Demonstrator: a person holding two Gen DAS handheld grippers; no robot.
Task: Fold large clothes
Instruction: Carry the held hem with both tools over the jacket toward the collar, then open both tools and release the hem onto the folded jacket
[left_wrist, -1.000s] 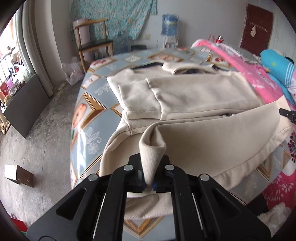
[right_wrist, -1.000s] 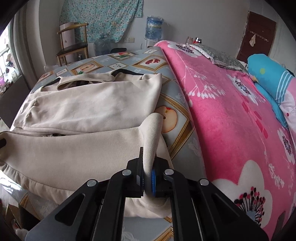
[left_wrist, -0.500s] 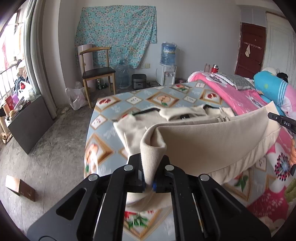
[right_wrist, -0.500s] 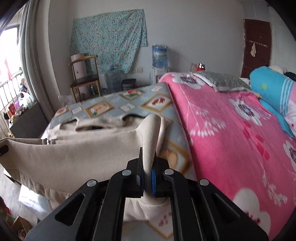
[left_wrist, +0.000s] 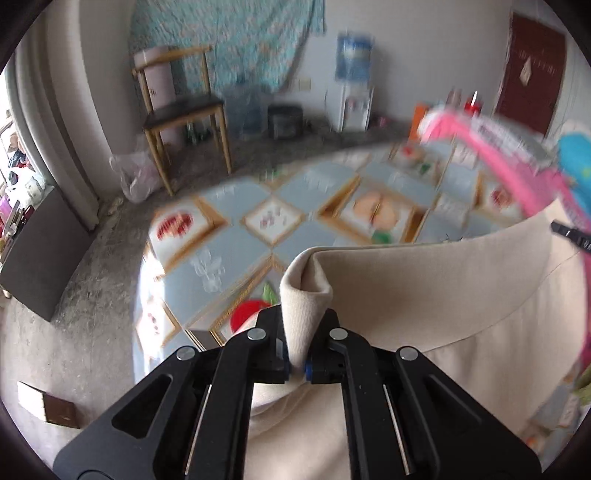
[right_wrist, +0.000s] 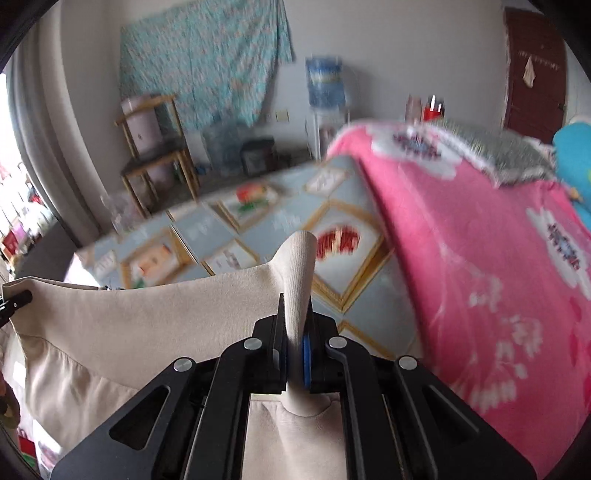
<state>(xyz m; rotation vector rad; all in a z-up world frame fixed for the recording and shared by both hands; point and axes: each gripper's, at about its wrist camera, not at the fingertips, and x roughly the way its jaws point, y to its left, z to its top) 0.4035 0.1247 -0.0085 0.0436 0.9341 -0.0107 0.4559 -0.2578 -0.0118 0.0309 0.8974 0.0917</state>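
A large cream garment (left_wrist: 424, 295) hangs stretched between both grippers, its hem held up over the bed. My left gripper (left_wrist: 297, 363) is shut on a pinched fold of the hem at its left end. In the right wrist view my right gripper (right_wrist: 295, 363) is shut on the ribbed hem of the cream garment (right_wrist: 147, 317) at its right end. The tip of the right gripper (left_wrist: 570, 234) shows at the right edge of the left wrist view, and the left one (right_wrist: 14, 301) at the left edge of the right wrist view. The garment's lower part is hidden behind the raised cloth.
The bed carries a blue patterned sheet (left_wrist: 258, 221) and a pink flowered blanket (right_wrist: 480, 240). A wooden chair (left_wrist: 181, 110), a water dispenser (left_wrist: 354, 85) and a dark door (left_wrist: 532, 66) stand at the far wall. A small box (left_wrist: 48, 406) lies on the concrete floor.
Both grippers have swept forward over the bed with the hem held, carrying it past the rest of the garment. The laid-out body, seen before, is now hidden under the raised cloth.
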